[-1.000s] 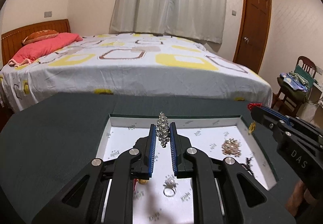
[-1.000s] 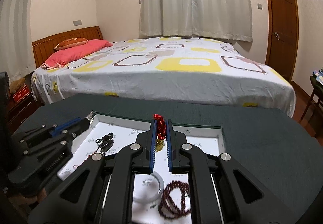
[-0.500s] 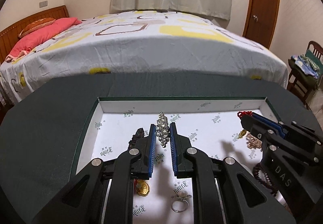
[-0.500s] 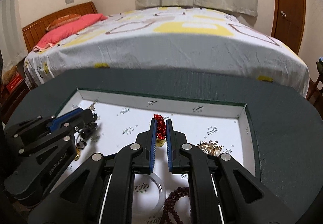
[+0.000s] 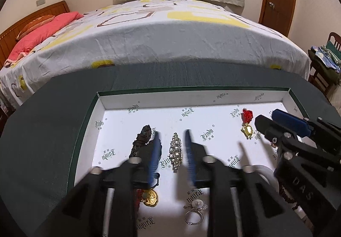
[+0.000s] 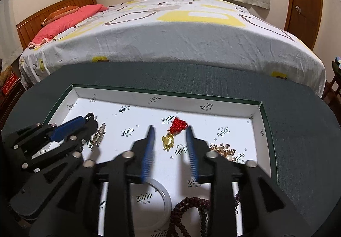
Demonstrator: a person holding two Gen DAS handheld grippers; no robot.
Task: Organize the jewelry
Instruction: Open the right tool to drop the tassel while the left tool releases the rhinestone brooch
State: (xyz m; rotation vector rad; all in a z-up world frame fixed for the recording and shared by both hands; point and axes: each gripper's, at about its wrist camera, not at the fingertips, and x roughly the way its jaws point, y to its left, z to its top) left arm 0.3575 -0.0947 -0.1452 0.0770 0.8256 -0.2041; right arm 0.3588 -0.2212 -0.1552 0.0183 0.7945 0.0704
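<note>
A shallow white-lined box sits on the dark green table. My left gripper is open; a rhinestone hair clip lies on the box floor between its fingers. My right gripper is open; a gold turtle charm with a red knot lies between its fingers. Both pieces lie free of the blue pads.
Also in the box: a dark braided cord, a gold lock pendant, a pearl ring, a clear bangle, dark red beads, a gold cluster. A bed stands beyond the table.
Both grippers lowered into the box and opened. The hair clip and the red-knot turtle charm, held before, now lie on the box floor.
</note>
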